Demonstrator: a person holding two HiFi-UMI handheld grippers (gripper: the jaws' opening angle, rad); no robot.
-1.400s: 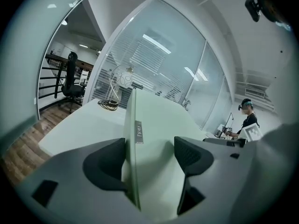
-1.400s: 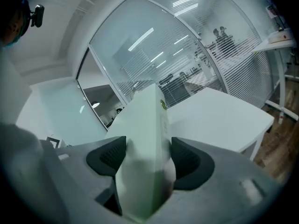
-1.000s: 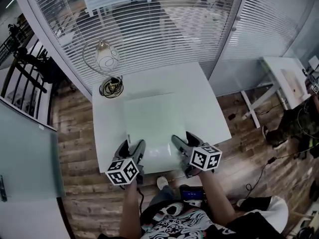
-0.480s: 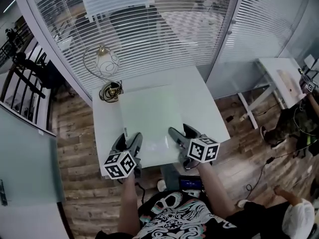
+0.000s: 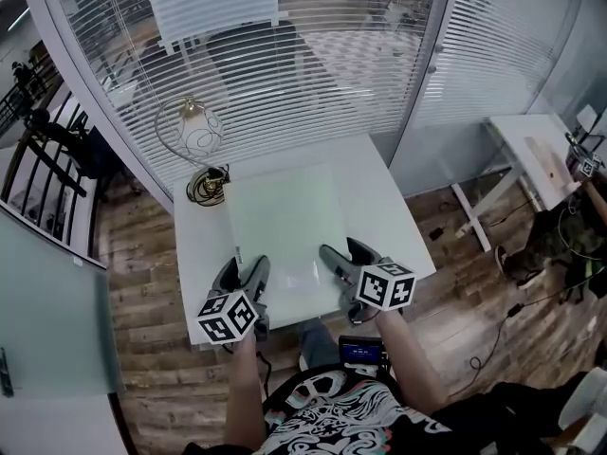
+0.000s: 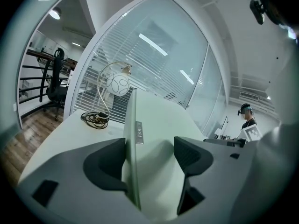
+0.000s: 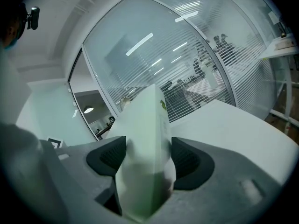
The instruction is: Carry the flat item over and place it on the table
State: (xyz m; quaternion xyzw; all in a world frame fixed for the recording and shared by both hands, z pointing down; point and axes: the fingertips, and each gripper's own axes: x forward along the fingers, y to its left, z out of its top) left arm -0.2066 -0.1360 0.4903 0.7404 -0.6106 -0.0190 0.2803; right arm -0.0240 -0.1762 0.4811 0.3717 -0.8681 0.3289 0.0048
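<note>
A thin, pale green flat board (image 5: 285,224) lies low over the white table (image 5: 384,211), and both grippers hold its near edge. My left gripper (image 5: 244,271) is shut on the near left corner and my right gripper (image 5: 340,257) on the near right corner. In the left gripper view the board (image 6: 156,120) stands edge-on between the pads of the left gripper (image 6: 149,160), hard against the left pad. Seen in the right gripper view, both pads of the right gripper (image 7: 148,158) press the board (image 7: 147,134). Whether the board's underside touches the table is hidden.
A wire-frame lamp (image 5: 194,133) and a coil of cable (image 5: 207,186) sit at the table's far left corner. Glass walls with blinds (image 5: 313,55) stand behind. A second white table (image 5: 536,150) is at the right, a black railing (image 5: 43,150) at the left.
Both grippers and the board have moved a little forward over the table, away from its near edge. The grip on the board is unchanged.
</note>
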